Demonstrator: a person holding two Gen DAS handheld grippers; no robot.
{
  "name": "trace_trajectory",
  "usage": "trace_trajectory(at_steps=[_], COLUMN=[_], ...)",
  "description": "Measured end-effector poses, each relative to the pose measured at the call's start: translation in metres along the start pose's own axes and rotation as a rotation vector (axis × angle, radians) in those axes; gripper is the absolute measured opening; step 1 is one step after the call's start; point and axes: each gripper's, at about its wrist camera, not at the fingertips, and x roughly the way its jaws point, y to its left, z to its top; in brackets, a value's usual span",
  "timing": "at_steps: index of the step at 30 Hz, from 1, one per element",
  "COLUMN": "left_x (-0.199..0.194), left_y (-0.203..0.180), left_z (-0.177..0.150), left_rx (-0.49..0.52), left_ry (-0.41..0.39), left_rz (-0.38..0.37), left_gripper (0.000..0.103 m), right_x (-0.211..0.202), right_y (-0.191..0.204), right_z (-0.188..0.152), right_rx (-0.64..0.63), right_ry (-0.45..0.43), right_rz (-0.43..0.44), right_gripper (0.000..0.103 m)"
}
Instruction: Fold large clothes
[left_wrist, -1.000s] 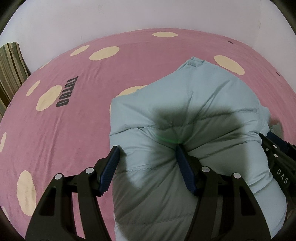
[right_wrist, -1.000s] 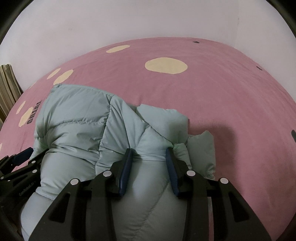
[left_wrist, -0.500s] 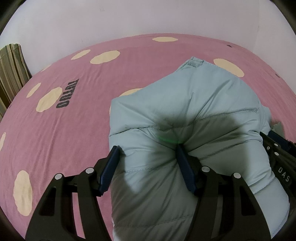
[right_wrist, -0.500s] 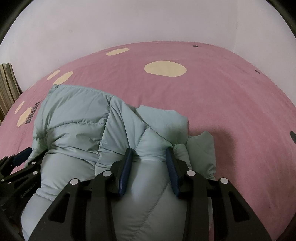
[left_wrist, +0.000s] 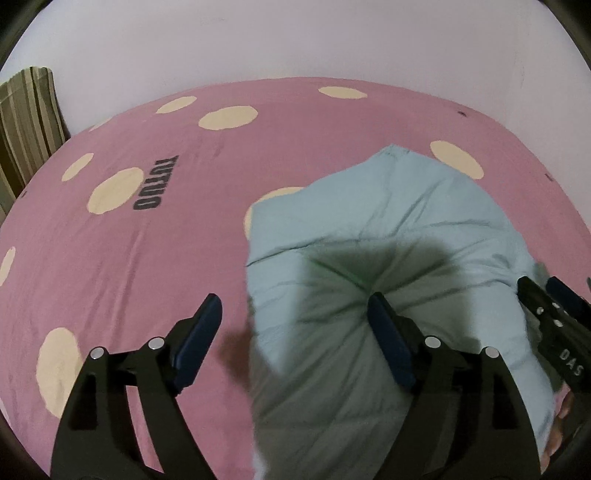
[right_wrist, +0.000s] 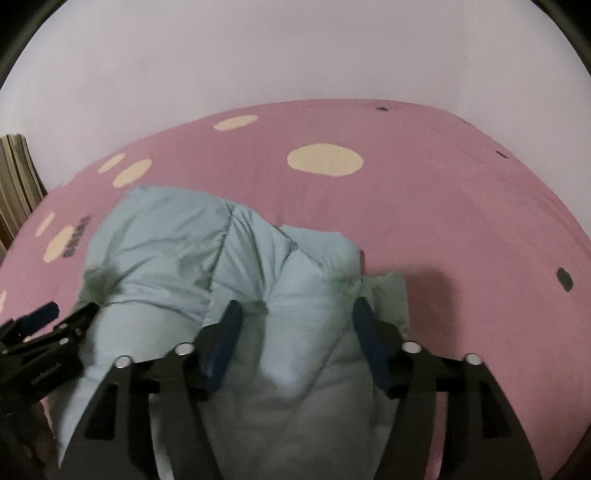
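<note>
The left gripper (left_wrist: 291, 321) has just been opening: its jaws now stand wide, the left pad clear over the sheet and only the right pad against the pale blue-green puffer jacket (left_wrist: 388, 236), so the fabric is no longer pinched. The right gripper (right_wrist: 295, 325) has likewise just been opening; the jacket's padded bulk lies between its pads, but they no longer squeeze it as they did half a second ago. The jacket lies bunched in a puffy mound on the pink dotted bedsheet (left_wrist: 129, 266), close in front of both grippers, its far end toward the wall. Both grips appear released, so this fold is probably laid down, and the mound likely needs flattening or another fold.
</note>
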Motion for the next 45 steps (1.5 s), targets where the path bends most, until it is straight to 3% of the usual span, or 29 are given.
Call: trace_trajectory(at_steps=[4, 8, 19, 30, 45], left_x=[-0.036, -0.076, -0.156, -0.186, -0.197], left_y=[0.007, 0.012, 0.016, 0.003, -0.002], left_z=[-0.004, -0.016, -0.064, -0.078, -0.087], left_rx=[0.0, -0.011, -0.033, -0.007, -0.012], left_ry=[-0.061, -0.129, -0.22, -0.251, -0.254], left_rz=[0.028, 0.058, 0.044, 0.044, 0.028], left_gripper=[0.088, 0.092, 0.096, 0.096, 0.096], right_x=[-0.03, -0.065, -0.134, -0.166, -0.179], right_y=[0.004, 0.006, -0.002, 0.008, 0.01], right_z=[0.0, -0.009, -0.041, -0.059, -0.067], right_rx=[0.003, -0.008, 0.001, -0.042, -0.056], right_ry=[-0.024, -0.056, -0.098, -0.132, -0.159], right_rz=[0.02, 0.035, 0.056, 0.046, 0.044], right_gripper=[0.065, 0.075, 0.078, 0.079, 0.08])
